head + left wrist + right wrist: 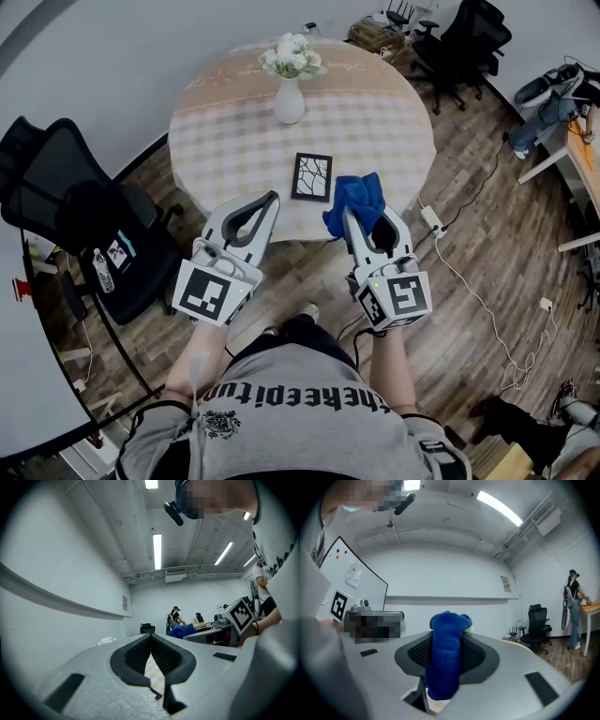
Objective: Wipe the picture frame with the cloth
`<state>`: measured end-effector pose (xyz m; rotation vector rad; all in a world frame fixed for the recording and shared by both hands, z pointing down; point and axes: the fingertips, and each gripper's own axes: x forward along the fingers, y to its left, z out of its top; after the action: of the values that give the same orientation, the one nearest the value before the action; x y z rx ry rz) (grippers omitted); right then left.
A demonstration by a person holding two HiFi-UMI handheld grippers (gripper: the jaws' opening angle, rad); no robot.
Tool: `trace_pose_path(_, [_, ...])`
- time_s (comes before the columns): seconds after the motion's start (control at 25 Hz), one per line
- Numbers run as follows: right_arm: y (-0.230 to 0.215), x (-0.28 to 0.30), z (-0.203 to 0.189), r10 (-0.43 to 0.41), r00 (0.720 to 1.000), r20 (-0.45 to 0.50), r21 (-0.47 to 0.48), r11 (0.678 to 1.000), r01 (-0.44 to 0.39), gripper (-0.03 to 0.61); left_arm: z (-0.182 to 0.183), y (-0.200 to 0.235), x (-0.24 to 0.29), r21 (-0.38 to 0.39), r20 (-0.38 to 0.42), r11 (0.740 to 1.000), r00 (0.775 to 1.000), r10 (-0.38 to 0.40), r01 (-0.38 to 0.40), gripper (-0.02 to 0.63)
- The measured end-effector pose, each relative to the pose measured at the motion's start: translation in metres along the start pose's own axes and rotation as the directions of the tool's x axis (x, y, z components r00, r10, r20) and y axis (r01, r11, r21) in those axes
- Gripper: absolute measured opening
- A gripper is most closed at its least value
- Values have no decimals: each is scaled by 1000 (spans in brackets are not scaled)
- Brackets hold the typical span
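Picture frame [311, 176]: lay flat near the near edge of the table [375, 112], between the two grippers' tips, with nothing holding it.
Cloth [356, 199]: blue and bunched, with a tuft standing past the jaw tips, probably so that soft fabric met the frame first.
Right gripper [367, 223]: jaws clamped on the cloth, just beside the frame's right side at the table's near edge.
Left gripper [269, 201]: jaws drawn together with nothing between them, tips near the frame's left side, likely ready to steady it.
Vase [289, 101]: toward the far edge, well apart from the frame and clear of any wiping stroke.
Stage: wiping apparently not yet begun, since the cloth sat beside the frame, not on it.
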<state>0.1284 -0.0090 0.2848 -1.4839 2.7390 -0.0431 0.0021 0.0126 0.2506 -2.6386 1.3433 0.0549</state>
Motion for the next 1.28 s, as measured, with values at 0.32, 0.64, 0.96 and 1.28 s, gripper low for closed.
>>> trace_pose_path(0.32, [29, -30, 7, -50, 999, 9, -20, 999, 50, 144, 9, -13, -30, -10, 25, 999, 999, -43, 43, 15])
trace_pose_path(0.64, [54, -59, 5, -81, 997, 13, -29, 996, 81, 143, 14, -23, -62, -37, 22, 998, 998, -58, 58, 16])
trace_pose_path(0.96, [76, -80, 2, -104, 994, 21, -31, 994, 104, 144, 19, -28, -90, -24, 47, 998, 997, -59, 60, 15])
trace_pose_path(1.28, [93, -97, 0, -117, 993, 28, -46, 992, 119, 144, 22, -37, -111, -38, 43, 997, 997, -64, 66, 15])
